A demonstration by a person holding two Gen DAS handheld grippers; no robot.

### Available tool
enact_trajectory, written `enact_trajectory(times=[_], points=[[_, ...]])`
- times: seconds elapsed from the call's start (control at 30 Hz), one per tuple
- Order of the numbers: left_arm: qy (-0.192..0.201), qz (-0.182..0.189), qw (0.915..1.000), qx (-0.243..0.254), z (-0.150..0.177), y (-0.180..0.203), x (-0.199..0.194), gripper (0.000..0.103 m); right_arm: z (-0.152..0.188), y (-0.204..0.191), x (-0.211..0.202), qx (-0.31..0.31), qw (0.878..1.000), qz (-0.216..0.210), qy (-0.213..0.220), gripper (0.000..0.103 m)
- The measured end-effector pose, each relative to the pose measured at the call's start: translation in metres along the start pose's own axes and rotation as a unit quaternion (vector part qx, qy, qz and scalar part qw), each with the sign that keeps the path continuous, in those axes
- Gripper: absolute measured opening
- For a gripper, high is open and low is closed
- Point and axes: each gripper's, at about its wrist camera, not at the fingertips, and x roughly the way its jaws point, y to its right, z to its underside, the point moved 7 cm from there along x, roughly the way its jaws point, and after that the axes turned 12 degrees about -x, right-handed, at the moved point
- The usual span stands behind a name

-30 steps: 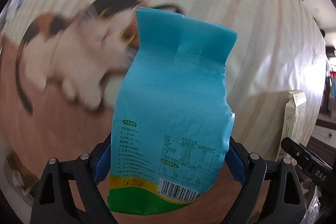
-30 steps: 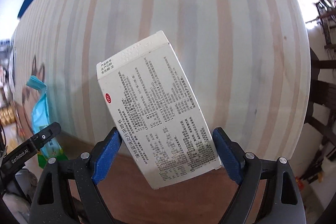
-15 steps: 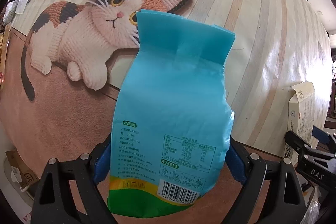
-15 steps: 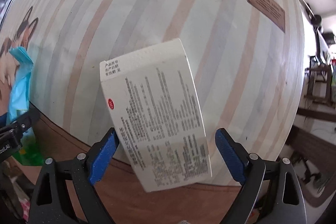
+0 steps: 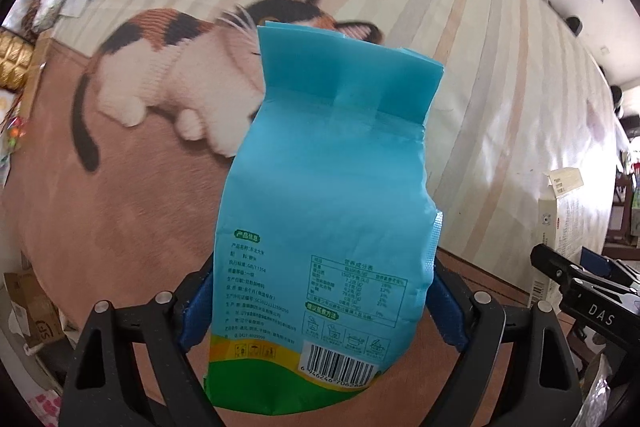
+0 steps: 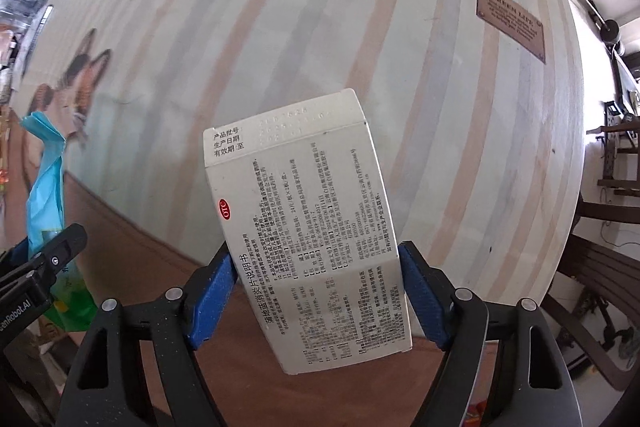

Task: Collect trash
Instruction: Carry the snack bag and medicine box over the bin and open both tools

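— Counting what we hold: two pieces of trash, one per tool. Our left gripper (image 5: pixel 320 303) is clenched on one blue bag (image 5: pixel 332 195), its blue pads pressing both sides of the lower, printed part, the folded top standing up in front of the lens.

— And our right gripper (image 6: pixel 316 291) is clamped on one white medicine box (image 6: pixel 308 239), tilted, small print and a red OTC mark facing us. Both items hang in the air, off any surface.

— Agreed. Below the bag we see one rug (image 5: pixel 500 75), pale with beige and grey stripes, one calico cat (image 5: pixel 168 67) pictured on it, and a brown band along its near edge.

— One brown printed label (image 6: pixel 510 21) sits on the rug's far right. Dark wooden furniture (image 6: pixel 612 223) stands at the right edge; clutter at the left is too blurred to name.
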Motion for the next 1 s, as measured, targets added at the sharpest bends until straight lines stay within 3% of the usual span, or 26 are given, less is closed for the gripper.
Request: enact_trajectory(times=[0.3,0.53,0.8,1.0], points=[[0.059,0.042,0.9962,-0.049,0.047,-0.064,-0.076,0.088,0.033,-0.045,-0.054,-0.016,0.998,-0.039,0.044,0.081],[0.106,0.064,0.9873,-0.1,0.098,-0.133,-0.128,0.088,0.088,-0.118,-0.095,-0.067,0.992,-0.064,0.085,0.081],[0.13,0.081,0.9711,-0.183,0.202,-0.251,-0.156,0.088,0.194,-0.232,-0.111,-0.128,0.981,-0.102,0.109,0.081],[0.093,0.073,0.9588,-0.258,0.28,-0.337,-0.119,0.088,0.284,-0.309,-0.07,-0.185,0.975,-0.106,0.058,0.081]])
